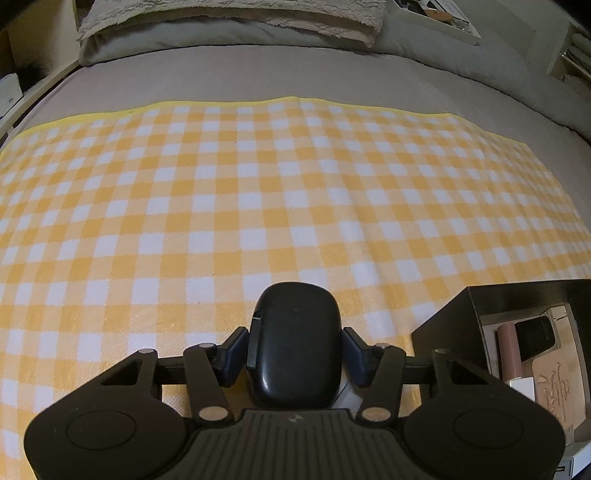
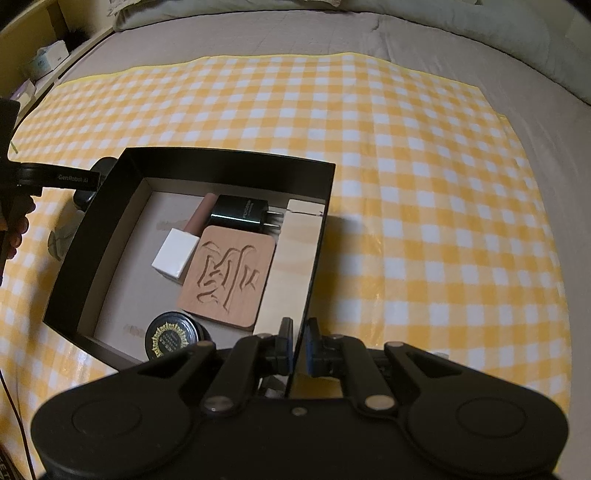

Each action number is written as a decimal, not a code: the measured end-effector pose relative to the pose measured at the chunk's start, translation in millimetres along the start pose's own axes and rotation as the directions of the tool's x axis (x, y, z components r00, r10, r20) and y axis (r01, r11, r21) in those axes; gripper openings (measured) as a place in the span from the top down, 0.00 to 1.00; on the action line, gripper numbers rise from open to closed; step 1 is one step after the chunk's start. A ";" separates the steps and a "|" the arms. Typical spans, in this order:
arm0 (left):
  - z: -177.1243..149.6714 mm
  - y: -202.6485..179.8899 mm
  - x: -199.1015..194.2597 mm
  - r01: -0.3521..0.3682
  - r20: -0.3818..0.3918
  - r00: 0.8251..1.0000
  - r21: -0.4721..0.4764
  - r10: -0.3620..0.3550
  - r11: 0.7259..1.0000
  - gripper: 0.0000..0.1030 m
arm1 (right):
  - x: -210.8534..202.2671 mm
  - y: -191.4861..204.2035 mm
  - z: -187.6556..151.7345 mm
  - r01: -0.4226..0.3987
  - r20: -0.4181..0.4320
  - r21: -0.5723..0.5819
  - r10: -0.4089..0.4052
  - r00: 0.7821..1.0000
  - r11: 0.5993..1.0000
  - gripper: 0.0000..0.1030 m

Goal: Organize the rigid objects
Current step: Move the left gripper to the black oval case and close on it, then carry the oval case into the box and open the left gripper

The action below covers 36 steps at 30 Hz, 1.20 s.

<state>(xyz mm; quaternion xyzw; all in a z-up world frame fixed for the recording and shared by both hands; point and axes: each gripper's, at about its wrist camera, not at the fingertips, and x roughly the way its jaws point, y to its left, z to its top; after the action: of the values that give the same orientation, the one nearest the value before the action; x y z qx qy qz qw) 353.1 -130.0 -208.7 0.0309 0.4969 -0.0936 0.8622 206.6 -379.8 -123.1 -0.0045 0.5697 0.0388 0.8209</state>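
A black rounded case (image 1: 295,314) lies on the checked cloth between the fingers of my left gripper (image 1: 295,343), whose blue pads (image 1: 236,350) press on its two sides. To its right stands an open black box (image 1: 443,325). My right gripper (image 2: 298,332) is shut on the thin right wall of that box (image 2: 229,155) near its front corner. Inside the box lie a carved wooden coaster (image 2: 229,277), a black charger (image 2: 240,214), a white-capped brown tube (image 2: 175,254), a round black tin (image 2: 171,338) and a pale wooden board (image 2: 295,251).
A yellow-and-white checked cloth (image 1: 258,184) covers a grey bed, with pillows (image 1: 229,18) at the far end. The left gripper's body (image 2: 59,177) and a person's hand (image 2: 14,229) show left of the box. A pale grey object (image 2: 59,240) lies there too.
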 end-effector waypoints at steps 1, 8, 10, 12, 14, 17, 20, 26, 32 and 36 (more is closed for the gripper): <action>2.3 -1.8 3.6 -0.001 -0.002 1.000 -0.005 0.001 1.000 0.47 | 0.1 -0.3 0.0 0.000 0.000 0.001 0.000 1.000 1.000 0.93; 2.8 13.7 -8.0 0.009 0.018 1.000 -0.070 -0.008 0.997 0.47 | -0.4 0.3 -0.3 -0.003 0.000 0.005 0.003 1.000 1.000 0.93; 3.6 17.9 -14.7 0.016 0.031 0.999 -0.078 -0.014 0.997 0.47 | -0.4 0.2 -0.3 -0.001 -0.001 0.003 0.001 1.000 1.000 0.93; 4.1 19.9 -21.0 0.022 0.040 0.999 -0.079 -0.018 0.997 0.47 | -0.4 0.4 -0.2 0.001 -0.001 0.002 -0.001 1.000 1.000 0.93; 6.2 20.6 -24.9 0.027 0.043 0.999 -0.085 -0.024 0.996 0.47 | -0.3 0.5 -0.3 0.000 -0.001 0.002 0.000 1.000 1.000 0.93; 6.9 20.3 -34.6 0.041 0.056 0.998 -0.098 -0.036 0.994 0.47 | -0.4 0.6 -0.2 0.000 -0.001 0.001 0.000 1.000 1.000 0.93; 9.7 19.2 -53.7 0.072 0.088 0.994 -0.103 -0.063 0.992 0.47 | -0.5 1.0 -0.1 -0.001 -0.001 0.003 0.001 1.000 1.000 0.93; 9.7 -9.9 -88.5 0.193 0.127 0.975 -0.063 -0.184 0.979 0.47 | -0.7 1.3 -0.1 0.001 -0.001 0.001 -0.001 1.000 1.000 0.93; -0.3 -52.7 -104.1 0.272 0.109 0.955 0.062 -0.277 0.960 0.47 | -1.0 1.7 0.0 0.002 -0.001 0.001 -0.002 1.000 1.000 0.93; -1.0 -80.1 -98.1 0.272 0.072 0.955 0.164 -0.286 0.948 0.47 | -1.6 1.7 -0.2 0.003 0.000 -0.001 -0.003 1.000 1.000 0.93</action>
<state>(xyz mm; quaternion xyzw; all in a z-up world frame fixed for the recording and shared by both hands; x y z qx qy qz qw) 288.9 -195.5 -121.4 0.0216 0.4461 -0.2536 0.8580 205.7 -378.2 -121.6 -0.0055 0.5695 0.0379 0.8211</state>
